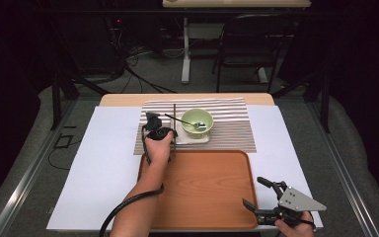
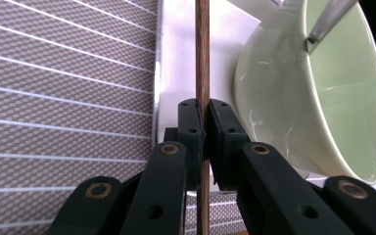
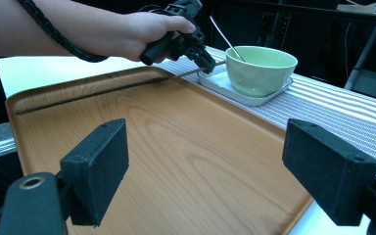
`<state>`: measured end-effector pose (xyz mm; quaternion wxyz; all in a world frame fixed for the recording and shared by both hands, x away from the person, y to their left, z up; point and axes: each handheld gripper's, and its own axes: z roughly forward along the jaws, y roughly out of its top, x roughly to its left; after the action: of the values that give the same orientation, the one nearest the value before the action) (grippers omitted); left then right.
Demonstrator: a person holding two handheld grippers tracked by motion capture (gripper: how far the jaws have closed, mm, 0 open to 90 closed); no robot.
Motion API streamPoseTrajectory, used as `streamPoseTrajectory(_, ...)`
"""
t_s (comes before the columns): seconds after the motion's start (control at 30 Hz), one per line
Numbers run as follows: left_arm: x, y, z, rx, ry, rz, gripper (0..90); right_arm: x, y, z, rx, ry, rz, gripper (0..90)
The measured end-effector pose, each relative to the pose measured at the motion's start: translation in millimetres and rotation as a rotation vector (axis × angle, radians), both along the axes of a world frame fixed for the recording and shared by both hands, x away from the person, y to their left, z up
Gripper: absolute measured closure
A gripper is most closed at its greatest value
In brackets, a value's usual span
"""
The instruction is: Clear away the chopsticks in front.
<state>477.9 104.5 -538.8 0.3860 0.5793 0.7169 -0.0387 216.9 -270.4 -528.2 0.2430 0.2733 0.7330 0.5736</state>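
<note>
Left hand-held gripper [image 2: 203, 142] clamps a thin brown chopstick [image 2: 202, 58].

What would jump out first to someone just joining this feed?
Probably the left gripper, its fingers shut on a thin brown chopstick beside the pale green bowl, which holds a spoon and sits on a white plate on the striped mat. Next, the big wooden tray in front, and the right gripper open at its near right corner.

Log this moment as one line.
left gripper: shut on chopstick | right gripper: open, over tray | bowl: on mat, spoon inside
</note>
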Motion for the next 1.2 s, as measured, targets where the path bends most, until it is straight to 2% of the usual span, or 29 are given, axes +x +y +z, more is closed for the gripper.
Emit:
streamPoseTrajectory(0.37, -10.2, 23.4, 7.7, -0.042, -0.015, 0.031, 84.8, -0.1, -0.4, 0.0, 0.0, -0.001, -0.002, 16.7)
streamPoseTrajectory(0.6, -20.5, 34.2, 17.0, -0.039, -0.036, 0.025, 84.8, 0.1, -0.3, -0.2, -0.002, 0.0, -0.004, 16.7)
streamPoseTrajectory(0.8, -32.5, 42.1, 22.0, -0.026, -0.048, 0.01, 84.8, 0.4, -0.3, -0.5, -0.004, 0.001, -0.006, 16.8)
streamPoseTrajectory(1.07, -54.0, 46.6, 27.1, -0.039, -0.08, -0.003, 84.8, 0.5, -0.3, -0.6, -0.007, 0.0, -0.006, 16.8)
streamPoseTrajectory(1.1, -60.8, 47.6, 26.6, -0.051, -0.082, -0.006, 84.8, 0.3, 0.0, -0.7, -0.005, 0.004, -0.007, 16.8)
streamPoseTrajectory(1.2, -67.2, 48.5, 25.8, -0.044, -0.082, -0.013, 84.8, 0.4, -0.1, -0.6, -0.009, -0.002, -0.006, 16.8)
